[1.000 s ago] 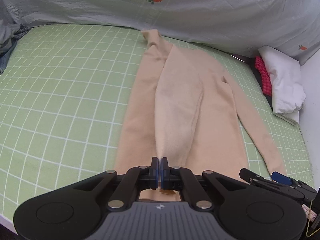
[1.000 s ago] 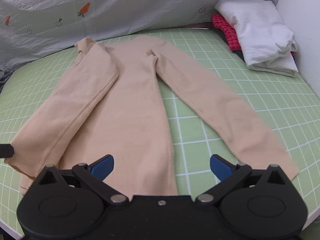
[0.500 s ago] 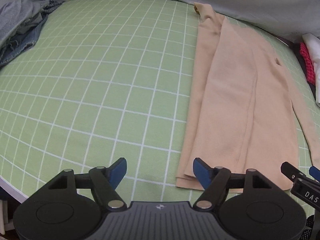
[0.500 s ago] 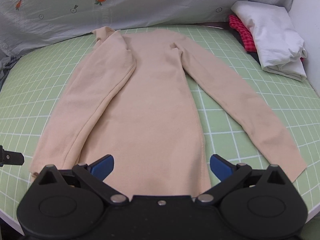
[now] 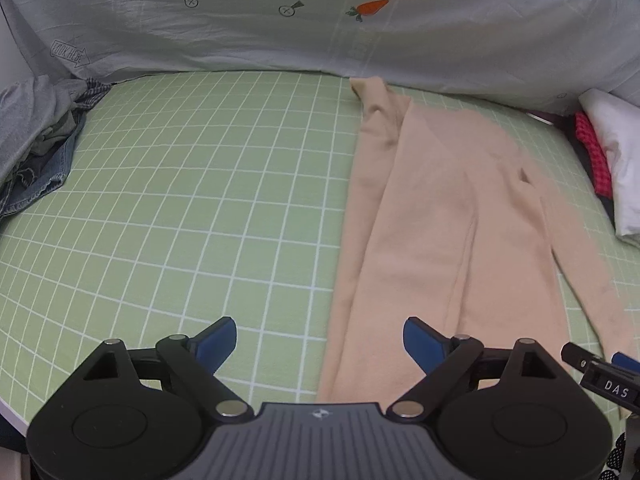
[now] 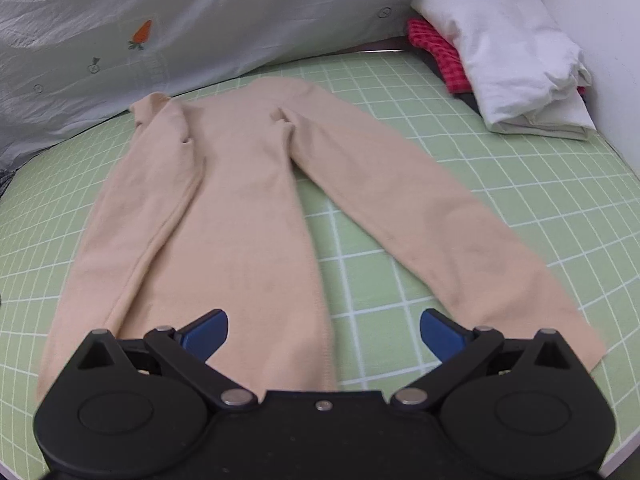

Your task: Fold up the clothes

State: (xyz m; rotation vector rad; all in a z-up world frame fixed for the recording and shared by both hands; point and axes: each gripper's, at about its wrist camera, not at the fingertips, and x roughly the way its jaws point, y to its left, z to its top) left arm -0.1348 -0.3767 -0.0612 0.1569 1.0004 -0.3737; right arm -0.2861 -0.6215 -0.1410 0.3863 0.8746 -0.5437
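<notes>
A beige long-sleeved top (image 6: 248, 216) lies flat on the green grid sheet (image 5: 192, 200). Its left sleeve is folded over the body (image 5: 424, 216); its right sleeve (image 6: 424, 224) stretches out toward the near right. My left gripper (image 5: 318, 342) hovers over the sheet by the top's lower left edge, jaws still opening, nothing between them. My right gripper (image 6: 323, 332) is open above the top's hem, nothing in it. Its tip (image 5: 600, 376) shows at the left wrist view's right edge.
A grey quilt with carrot prints (image 5: 320, 20) lines the far side. Folded white cloth (image 6: 512, 64) and a red checked garment (image 6: 436, 56) sit at the far right. Denim and grey clothes (image 5: 36, 152) are heaped at the far left.
My left gripper let go of the folded sleeve, opened wide and swung left and back. The right gripper stayed open and shifted a little over the hem.
</notes>
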